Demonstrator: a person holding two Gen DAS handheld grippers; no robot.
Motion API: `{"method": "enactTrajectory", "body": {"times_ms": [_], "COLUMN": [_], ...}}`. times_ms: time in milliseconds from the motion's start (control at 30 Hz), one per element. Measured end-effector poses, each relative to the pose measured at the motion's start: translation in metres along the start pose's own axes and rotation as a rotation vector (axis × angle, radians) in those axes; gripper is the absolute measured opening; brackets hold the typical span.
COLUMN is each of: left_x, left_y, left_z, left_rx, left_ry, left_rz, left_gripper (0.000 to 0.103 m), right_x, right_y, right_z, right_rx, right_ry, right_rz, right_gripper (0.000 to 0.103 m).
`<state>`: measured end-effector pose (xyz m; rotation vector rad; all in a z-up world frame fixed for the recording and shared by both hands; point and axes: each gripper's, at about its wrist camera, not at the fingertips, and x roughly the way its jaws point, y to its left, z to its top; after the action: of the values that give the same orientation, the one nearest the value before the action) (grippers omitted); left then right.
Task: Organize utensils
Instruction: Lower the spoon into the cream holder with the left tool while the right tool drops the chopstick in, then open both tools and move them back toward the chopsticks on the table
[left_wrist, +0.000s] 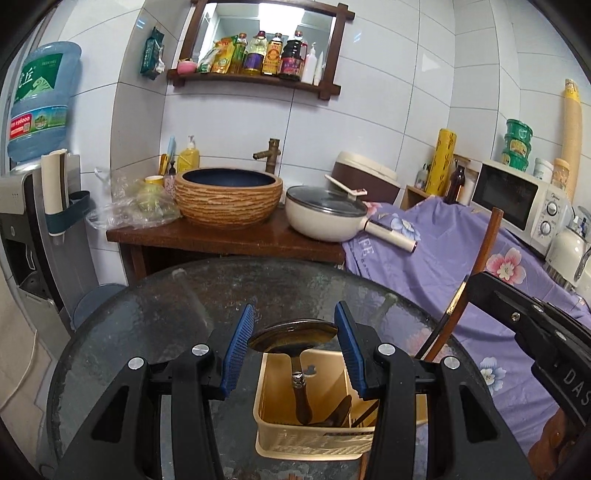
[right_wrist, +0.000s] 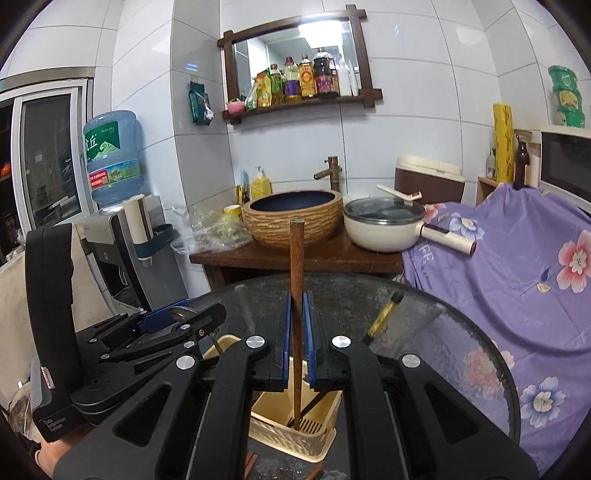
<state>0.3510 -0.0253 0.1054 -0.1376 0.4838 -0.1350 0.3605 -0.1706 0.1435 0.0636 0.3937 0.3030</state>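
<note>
A beige plastic utensil basket (left_wrist: 273, 413) stands on the round glass table (left_wrist: 155, 317). My left gripper (left_wrist: 293, 339) is open above it, its blue pads on either side of a metal spoon's bowl (left_wrist: 293, 334). The spoon stands handle-down in the basket. My right gripper (right_wrist: 297, 332) is shut on a brown wooden chopstick (right_wrist: 296, 258), held upright with its lower tip in the basket (right_wrist: 280, 432). A black chopstick with a gold end (right_wrist: 382, 314) also sticks out of the basket. The left gripper's body (right_wrist: 159, 325) shows at the left of the right wrist view.
Behind the table a wooden counter (left_wrist: 221, 240) holds a woven-look basin (left_wrist: 229, 199) and a cream pan with lid (left_wrist: 325, 214). A purple flowered cloth (left_wrist: 443, 251) covers things at the right. A water dispenser (left_wrist: 26, 206) stands left.
</note>
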Motion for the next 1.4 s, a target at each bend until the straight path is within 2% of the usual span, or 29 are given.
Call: {"method": "enactTrajectory", "body": {"times_ms": [200, 433, 467, 500, 533, 567, 633, 700, 833, 933, 1000, 1200, 1400], "left_x": [0.007, 0.011, 0.01, 0.007, 0.005, 0.001, -0.011, -0.024, -0.049, -0.066, -0.073, -0.085, -0.088], "left_y": [0.0, 0.003, 0.003, 0.004, 0.003, 0.002, 0.001, 0.001, 0.01, 0.013, 0.016, 0.03, 0.035], "left_z": [-0.014, -0.022, -0.022, -0.022, -0.022, -0.022, -0.022, -0.022, -0.031, -0.045, -0.055, -0.094, -0.134], "left_rx": [0.015, 0.019, 0.017, 0.019, 0.024, 0.033, 0.055, 0.066, 0.057, 0.095, 0.102, 0.047, 0.03], "left_ry": [0.033, 0.056, 0.051, 0.043, 0.035, 0.023, -0.003, -0.022, -0.065, -0.061, -0.055, 0.035, 0.123], "left_rz": [0.01, 0.021, 0.019, 0.021, 0.027, 0.032, 0.035, 0.034, 0.058, 0.08, 0.089, 0.07, 0.068], "left_gripper": [0.045, 0.045, 0.047, 0.052, 0.056, 0.062, 0.066, 0.076, 0.087, 0.092, 0.095, 0.095, 0.095], "right_x": [0.008, 0.004, 0.003, 0.002, 0.001, -0.001, -0.008, -0.018, -0.037, -0.047, -0.052, -0.057, -0.055], "right_y": [-0.007, -0.005, -0.005, -0.006, -0.006, -0.007, -0.01, -0.014, -0.021, -0.022, -0.02, -0.009, 0.005], "right_z": [-0.016, -0.022, -0.022, -0.023, -0.023, -0.023, -0.025, -0.025, -0.032, -0.046, -0.06, -0.107, -0.158], "right_rx": [0.022, -0.001, 0.001, -0.002, -0.004, -0.003, 0.008, 0.022, 0.032, 0.029, 0.021, 0.002, -0.05], "right_ry": [0.027, 0.003, -0.005, -0.01, -0.015, -0.025, -0.048, -0.084, -0.101, -0.076, -0.046, 0.089, 0.205], "right_rz": [-0.002, 0.005, 0.005, -0.001, -0.006, -0.01, -0.011, -0.006, -0.02, -0.019, -0.019, 0.033, 0.041], "right_gripper": [0.007, 0.007, 0.008, 0.009, 0.015, 0.031, 0.055, 0.055, 0.057, 0.063, 0.063, 0.069, 0.071]}}
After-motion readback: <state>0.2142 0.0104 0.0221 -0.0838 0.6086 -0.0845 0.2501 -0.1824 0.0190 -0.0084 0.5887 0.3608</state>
